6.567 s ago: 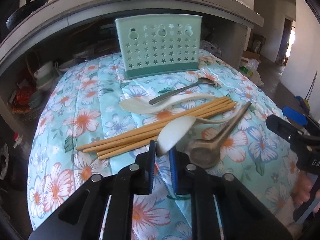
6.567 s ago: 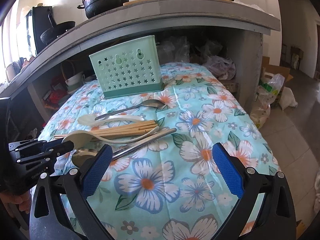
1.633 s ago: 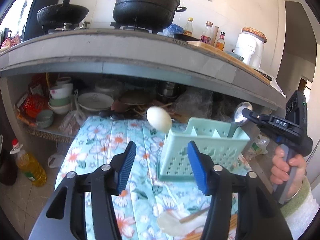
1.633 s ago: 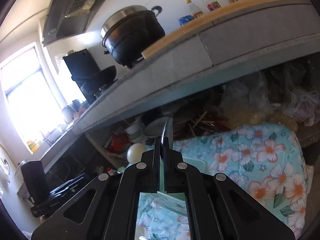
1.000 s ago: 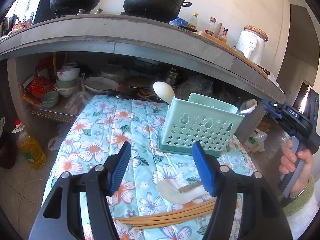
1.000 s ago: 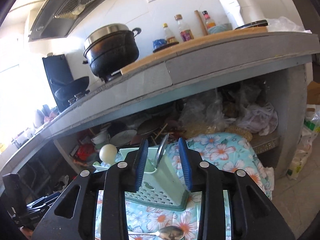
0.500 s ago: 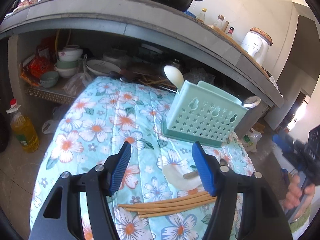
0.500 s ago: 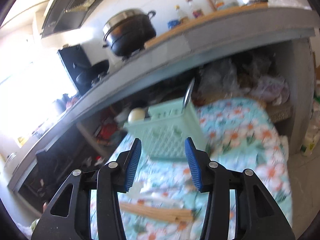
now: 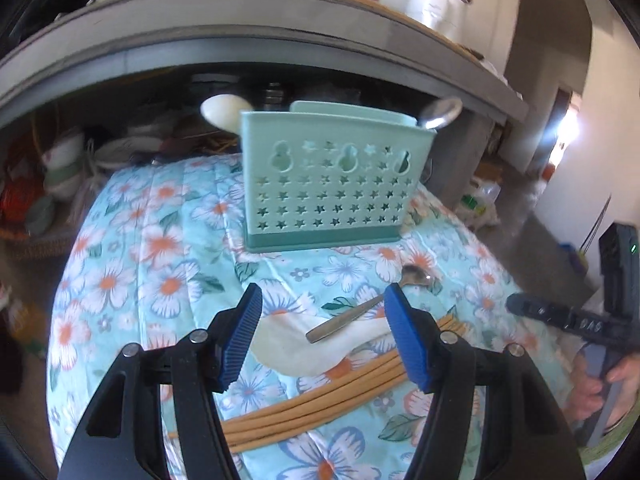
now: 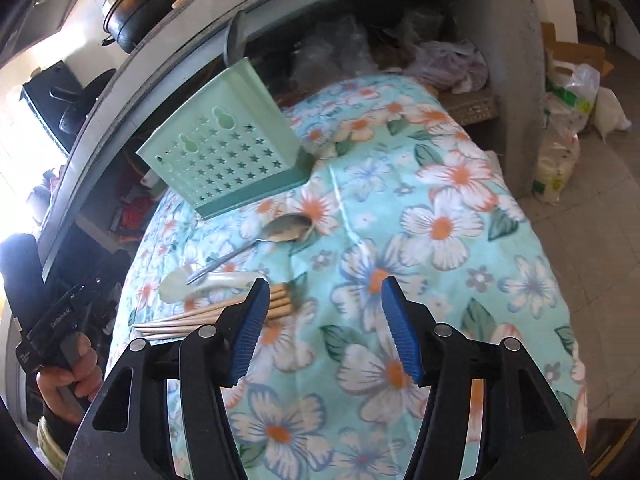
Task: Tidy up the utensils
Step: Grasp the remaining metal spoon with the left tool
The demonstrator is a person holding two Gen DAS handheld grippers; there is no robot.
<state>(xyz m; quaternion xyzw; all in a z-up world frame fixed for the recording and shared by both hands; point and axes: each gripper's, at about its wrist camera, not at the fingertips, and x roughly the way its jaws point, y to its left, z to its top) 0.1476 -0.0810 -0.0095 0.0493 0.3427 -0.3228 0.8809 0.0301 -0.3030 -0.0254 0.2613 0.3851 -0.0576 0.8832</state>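
Left gripper (image 9: 322, 328): jaws spread, gripping nothing, hovering over the floral cloth (image 9: 132, 264). At twelve o'clock, a mint utensil caddy (image 9: 332, 184) standing upright, holding a white spoon (image 9: 224, 110) at its left end and a steel spoon (image 9: 440, 114) at its right. Between the blue pads, a white ladle (image 9: 304, 350) lying flat with a metal spoon (image 9: 368, 304) across it, chopsticks (image 9: 320, 400) just below. Right gripper (image 10: 320, 320): jaws opening, nothing between them, chopstick tips at nine o'clock.
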